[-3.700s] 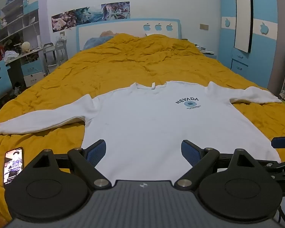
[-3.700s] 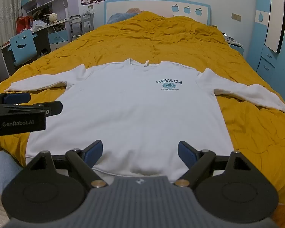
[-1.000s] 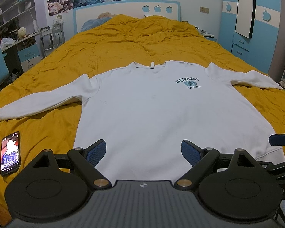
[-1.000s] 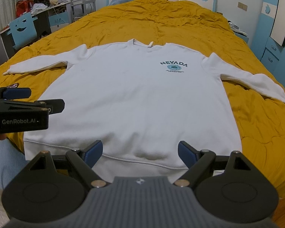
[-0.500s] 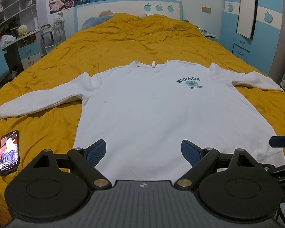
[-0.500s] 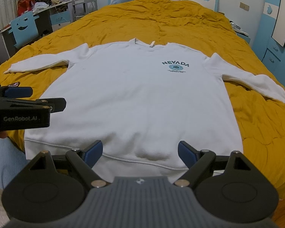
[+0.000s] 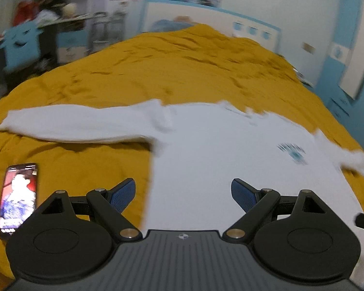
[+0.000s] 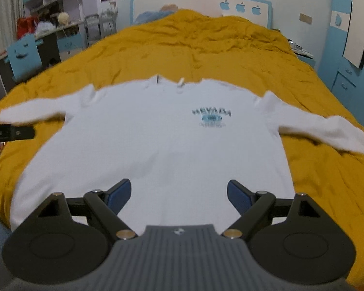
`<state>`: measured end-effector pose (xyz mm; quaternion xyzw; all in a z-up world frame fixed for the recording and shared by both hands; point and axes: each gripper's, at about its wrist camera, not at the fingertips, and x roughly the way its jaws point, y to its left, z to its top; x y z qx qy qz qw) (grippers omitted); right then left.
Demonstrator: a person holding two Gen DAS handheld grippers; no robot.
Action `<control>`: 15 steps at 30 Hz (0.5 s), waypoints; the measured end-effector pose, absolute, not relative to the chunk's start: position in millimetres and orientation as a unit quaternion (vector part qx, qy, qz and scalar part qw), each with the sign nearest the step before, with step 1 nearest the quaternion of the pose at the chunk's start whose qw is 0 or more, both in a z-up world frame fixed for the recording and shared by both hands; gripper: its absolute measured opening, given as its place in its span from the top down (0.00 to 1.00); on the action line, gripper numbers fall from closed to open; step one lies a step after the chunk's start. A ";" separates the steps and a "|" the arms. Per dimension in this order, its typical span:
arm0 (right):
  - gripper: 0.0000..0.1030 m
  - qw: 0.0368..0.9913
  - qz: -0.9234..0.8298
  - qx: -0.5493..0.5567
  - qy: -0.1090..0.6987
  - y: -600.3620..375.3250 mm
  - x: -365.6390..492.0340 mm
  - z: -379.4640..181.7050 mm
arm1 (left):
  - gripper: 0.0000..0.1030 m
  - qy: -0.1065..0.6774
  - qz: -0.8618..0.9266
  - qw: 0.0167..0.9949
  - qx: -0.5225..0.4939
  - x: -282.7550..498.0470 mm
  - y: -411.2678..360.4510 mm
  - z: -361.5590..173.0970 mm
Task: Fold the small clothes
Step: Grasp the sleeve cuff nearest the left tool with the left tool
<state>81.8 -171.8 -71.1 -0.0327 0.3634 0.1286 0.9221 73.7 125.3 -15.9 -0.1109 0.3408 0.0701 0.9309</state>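
Hovering both grippers over the white sweatshirt [image 8: 162, 145], which lies flat, front up, on the yellow bedspread [image 8: 206, 48] with 2 sleeves spread wide; no fold made yet. Our left gripper [image 7: 183, 195] has its jaws spread and empty, aimed at the left sleeve [image 7: 72, 126]. Our right gripper [image 8: 178, 194] is spread too, holding nothing, above the hem. A phone [image 7: 18, 197] lies beside the garment. Next we judge: pinch a sleeve cuff and carry it across the body
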 end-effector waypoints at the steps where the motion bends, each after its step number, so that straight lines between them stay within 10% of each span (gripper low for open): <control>1: 0.20 0.923 0.126 -0.029 0.361 -171.6 90.4 -70.8 | 0.00 0.342 0.084 0.928 -0.125 78.7 141.9 -15.9; 15: 0.20 0.927 0.152 -0.048 0.339 -102.7 193.0 -76.8 | 0.11 0.284 0.262 0.865 -0.320 111.3 390.1 -33.9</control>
